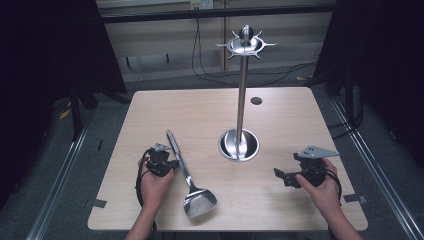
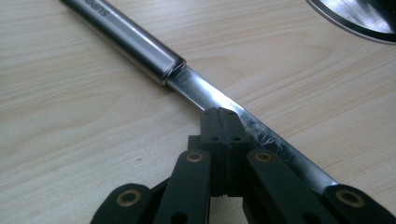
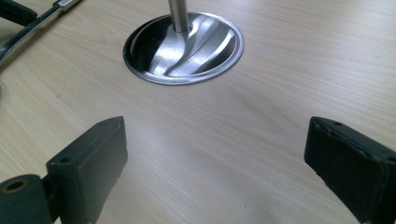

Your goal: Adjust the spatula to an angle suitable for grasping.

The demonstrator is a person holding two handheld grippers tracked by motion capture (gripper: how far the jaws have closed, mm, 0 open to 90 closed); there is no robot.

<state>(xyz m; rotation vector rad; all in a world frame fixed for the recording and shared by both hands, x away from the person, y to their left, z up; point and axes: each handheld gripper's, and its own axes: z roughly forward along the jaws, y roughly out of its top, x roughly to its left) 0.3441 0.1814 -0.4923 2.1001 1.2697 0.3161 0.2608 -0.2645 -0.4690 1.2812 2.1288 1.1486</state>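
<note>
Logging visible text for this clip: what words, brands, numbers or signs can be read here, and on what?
One text: dark lettering on the steel handle of the spatula, in the left gripper view at the top edge. It is cut off and seen upside down; it looks like "...eans", not certain.
Utensil stand, its base, table: no text.
Wall outlet: too small to read.

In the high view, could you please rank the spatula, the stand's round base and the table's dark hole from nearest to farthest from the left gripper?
1. spatula: right beside the left gripper.
2. stand's round base: mid-table.
3. dark hole: near the far edge.
</note>
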